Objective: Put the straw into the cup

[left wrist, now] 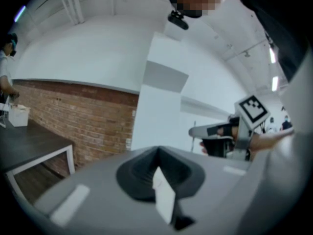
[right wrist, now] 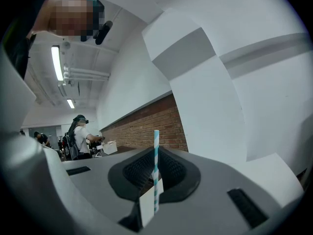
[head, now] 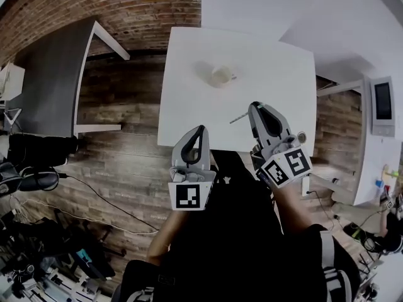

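right gripper (head: 255, 107): jaws pinched tight on straw (right wrist: 156, 153), long end left free, likely for aiming
straw spot: over near edge of table (head: 189, 106), well apart from cup (head: 220, 75)
left gripper (head: 201, 131): jaws together, empty, off the table, probably idle

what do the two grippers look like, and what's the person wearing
Both the left gripper and the right gripper are light grey plastic wedges with a dark teardrop recess on top. Each carries a white cube printed with black square markers. The person wears dark clothing.
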The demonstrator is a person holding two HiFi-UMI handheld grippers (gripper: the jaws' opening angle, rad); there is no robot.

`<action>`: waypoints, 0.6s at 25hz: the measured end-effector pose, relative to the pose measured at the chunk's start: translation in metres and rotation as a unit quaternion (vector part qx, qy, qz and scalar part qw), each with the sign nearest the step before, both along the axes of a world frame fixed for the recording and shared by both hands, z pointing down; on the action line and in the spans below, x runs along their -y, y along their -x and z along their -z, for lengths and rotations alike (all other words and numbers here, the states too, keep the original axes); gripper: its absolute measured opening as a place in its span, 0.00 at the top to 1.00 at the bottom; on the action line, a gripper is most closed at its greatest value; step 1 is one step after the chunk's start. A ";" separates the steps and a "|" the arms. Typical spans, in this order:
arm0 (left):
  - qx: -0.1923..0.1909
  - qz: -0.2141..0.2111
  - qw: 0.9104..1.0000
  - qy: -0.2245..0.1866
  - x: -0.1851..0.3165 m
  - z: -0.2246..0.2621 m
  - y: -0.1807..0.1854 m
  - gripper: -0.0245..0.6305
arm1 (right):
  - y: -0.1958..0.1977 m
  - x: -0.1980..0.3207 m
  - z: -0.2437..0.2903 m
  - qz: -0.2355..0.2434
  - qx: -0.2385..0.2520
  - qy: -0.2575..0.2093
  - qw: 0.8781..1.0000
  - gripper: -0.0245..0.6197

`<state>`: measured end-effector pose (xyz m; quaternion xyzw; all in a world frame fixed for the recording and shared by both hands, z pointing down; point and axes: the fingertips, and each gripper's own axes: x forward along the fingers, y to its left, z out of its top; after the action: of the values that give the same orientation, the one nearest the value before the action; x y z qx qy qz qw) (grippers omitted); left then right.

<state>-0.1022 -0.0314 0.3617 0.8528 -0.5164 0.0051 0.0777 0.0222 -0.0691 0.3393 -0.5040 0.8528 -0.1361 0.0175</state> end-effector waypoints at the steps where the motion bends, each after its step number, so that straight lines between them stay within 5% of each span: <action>1: 0.002 -0.004 1.000 -0.002 0.011 0.001 -0.001 0.96 | 0.000 0.012 0.000 -0.001 0.001 0.001 1.000 0.93; 15: 0.023 0.009 0.998 0.062 0.122 -0.052 -0.016 0.96 | -0.006 0.123 -0.069 0.010 0.010 0.057 0.998 0.93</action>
<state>-0.0857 -0.1530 0.4141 0.8413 -0.5245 0.0561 0.1184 0.0284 -0.1918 0.4084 -0.4943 0.8483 -0.1899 -0.0042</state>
